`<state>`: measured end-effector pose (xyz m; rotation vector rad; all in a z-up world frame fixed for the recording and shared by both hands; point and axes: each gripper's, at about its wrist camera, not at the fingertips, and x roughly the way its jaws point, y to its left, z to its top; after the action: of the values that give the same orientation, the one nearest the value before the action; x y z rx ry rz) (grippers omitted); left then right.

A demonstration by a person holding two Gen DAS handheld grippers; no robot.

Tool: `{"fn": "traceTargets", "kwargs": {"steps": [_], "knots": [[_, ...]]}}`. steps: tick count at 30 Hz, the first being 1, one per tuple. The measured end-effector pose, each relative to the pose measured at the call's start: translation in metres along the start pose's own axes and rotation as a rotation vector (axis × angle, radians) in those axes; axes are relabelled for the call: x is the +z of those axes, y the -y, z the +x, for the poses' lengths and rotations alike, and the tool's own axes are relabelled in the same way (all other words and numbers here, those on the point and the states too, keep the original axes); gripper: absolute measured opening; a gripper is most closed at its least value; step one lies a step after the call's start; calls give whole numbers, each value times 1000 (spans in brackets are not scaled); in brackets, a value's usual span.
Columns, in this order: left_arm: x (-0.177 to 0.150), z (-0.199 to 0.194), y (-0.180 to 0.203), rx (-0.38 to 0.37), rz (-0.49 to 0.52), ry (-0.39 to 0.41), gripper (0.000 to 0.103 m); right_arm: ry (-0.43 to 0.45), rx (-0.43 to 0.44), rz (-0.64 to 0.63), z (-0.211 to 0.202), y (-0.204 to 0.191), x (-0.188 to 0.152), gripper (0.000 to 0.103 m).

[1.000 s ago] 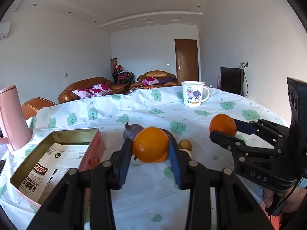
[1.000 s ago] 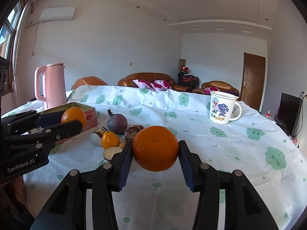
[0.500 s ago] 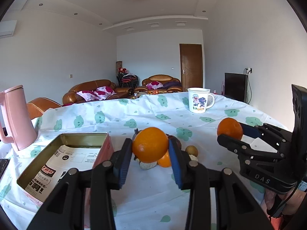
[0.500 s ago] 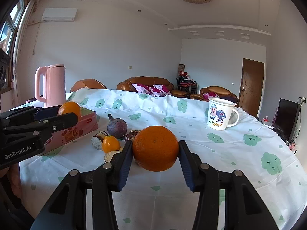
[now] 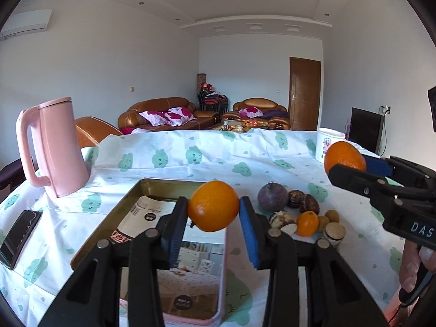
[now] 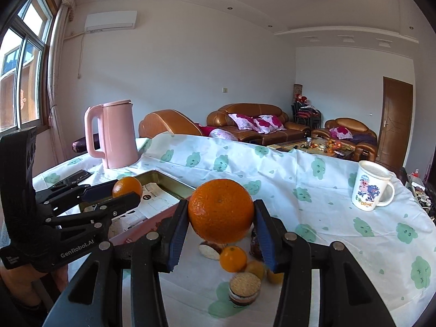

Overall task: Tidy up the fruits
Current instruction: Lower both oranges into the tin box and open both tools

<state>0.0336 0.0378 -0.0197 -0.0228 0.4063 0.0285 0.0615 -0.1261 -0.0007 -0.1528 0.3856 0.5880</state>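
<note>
My left gripper point(image 5: 213, 212) is shut on an orange point(image 5: 214, 205) and holds it above the near right part of the open tin box point(image 5: 152, 188). It also shows in the right wrist view point(image 6: 128, 190) over the tin point(image 6: 163, 179). My right gripper point(image 6: 221, 218) is shut on a larger orange point(image 6: 220, 214), held above a pile of fruit: a small orange point(image 6: 233, 258), a purple fruit point(image 5: 272, 198), dark passion fruits point(image 5: 308, 204) and cut halves point(image 6: 244, 283). The right gripper also shows in the left wrist view point(image 5: 346, 163).
A pink kettle point(image 5: 54, 147) stands at the table's far left, a black phone point(image 5: 20, 234) lies near the left edge. A white cartoon mug point(image 6: 370, 190) stands at the far right. The tin holds printed paper point(image 5: 152, 212). Sofas lie beyond the table.
Both grippers have moved left with their oranges. The left orange now hangs over the tin rather than over the fruit pile. Both stay shut.
</note>
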Motion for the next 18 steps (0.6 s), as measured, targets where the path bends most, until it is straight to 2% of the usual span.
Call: {"fn": "traceTargets", "kwargs": {"steps": [12,18], "knots": [[2,15,-61,103,-31,-69,40,-127,121,-69,78,-56,20,49],[2,29,-83,109,-53,-126,40,-202,140,-91,111,-74,16,49]]}}
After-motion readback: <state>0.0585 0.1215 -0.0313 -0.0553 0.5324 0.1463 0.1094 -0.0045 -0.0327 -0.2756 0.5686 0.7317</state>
